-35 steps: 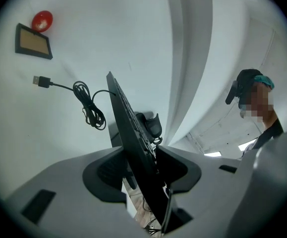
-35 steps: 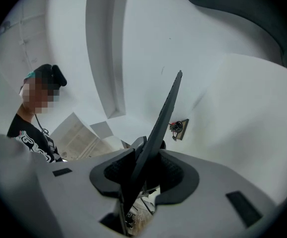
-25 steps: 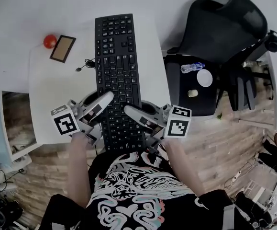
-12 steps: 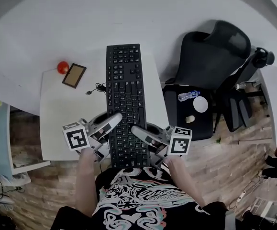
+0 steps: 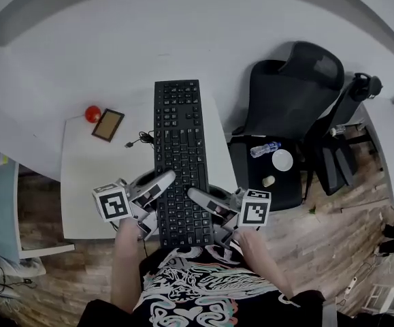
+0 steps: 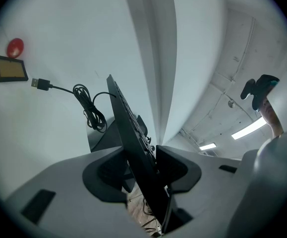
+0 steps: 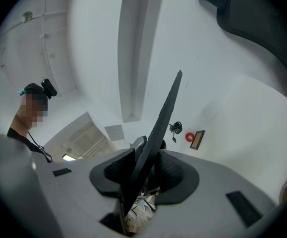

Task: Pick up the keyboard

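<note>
While I hold the keyboard [image 5: 179,148] over the desk [image 5: 88,196], its long axis runs straight away from me; left claw [image 5: 164,178] and right claw [image 5: 194,195] each clamp a long edge at the near end, opposite one another, neither nearer; far end unsupported.

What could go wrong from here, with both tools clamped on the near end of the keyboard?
1. The left tool and right tool both pinch the keyboard near one end. Most of its length sticks out unsupported, so it may droop or slip between the pads.
2. Its loose cable ends in a free plug near the red ball and small frame. Moving the keyboard may drag the cable into them, and the ball could roll off the table.
</note>
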Demonstrator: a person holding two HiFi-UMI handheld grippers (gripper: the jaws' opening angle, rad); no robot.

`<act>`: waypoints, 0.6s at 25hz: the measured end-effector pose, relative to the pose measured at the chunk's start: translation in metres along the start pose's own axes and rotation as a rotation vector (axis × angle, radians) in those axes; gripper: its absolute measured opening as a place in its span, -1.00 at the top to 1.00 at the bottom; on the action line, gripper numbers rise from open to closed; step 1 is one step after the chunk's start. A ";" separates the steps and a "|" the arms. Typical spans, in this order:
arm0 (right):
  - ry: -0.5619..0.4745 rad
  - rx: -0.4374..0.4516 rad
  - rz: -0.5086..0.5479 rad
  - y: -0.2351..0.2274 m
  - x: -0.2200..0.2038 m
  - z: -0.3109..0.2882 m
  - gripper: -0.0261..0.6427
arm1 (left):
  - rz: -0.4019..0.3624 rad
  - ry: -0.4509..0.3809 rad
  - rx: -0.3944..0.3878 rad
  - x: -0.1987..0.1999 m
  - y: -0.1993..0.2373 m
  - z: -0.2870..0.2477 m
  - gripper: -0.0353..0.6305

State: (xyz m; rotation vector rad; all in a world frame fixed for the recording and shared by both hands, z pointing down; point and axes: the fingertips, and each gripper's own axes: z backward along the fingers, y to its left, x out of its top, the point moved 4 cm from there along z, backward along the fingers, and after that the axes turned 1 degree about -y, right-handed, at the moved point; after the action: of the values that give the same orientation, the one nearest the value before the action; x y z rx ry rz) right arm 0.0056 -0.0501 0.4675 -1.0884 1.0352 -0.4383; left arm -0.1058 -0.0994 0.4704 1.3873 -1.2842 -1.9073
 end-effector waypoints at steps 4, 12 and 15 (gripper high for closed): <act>0.003 -0.004 -0.003 0.000 -0.001 -0.001 0.49 | -0.005 -0.001 -0.005 0.001 0.000 0.000 0.38; 0.016 0.007 -0.017 -0.001 0.002 0.000 0.49 | -0.013 -0.010 0.021 0.001 -0.001 -0.001 0.37; 0.017 0.010 -0.027 -0.001 0.002 0.000 0.49 | -0.007 -0.018 0.023 -0.001 -0.001 -0.001 0.37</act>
State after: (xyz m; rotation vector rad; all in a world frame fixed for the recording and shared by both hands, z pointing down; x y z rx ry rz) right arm 0.0072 -0.0520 0.4677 -1.0924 1.0332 -0.4748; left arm -0.1044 -0.0992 0.4701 1.3904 -1.3158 -1.9199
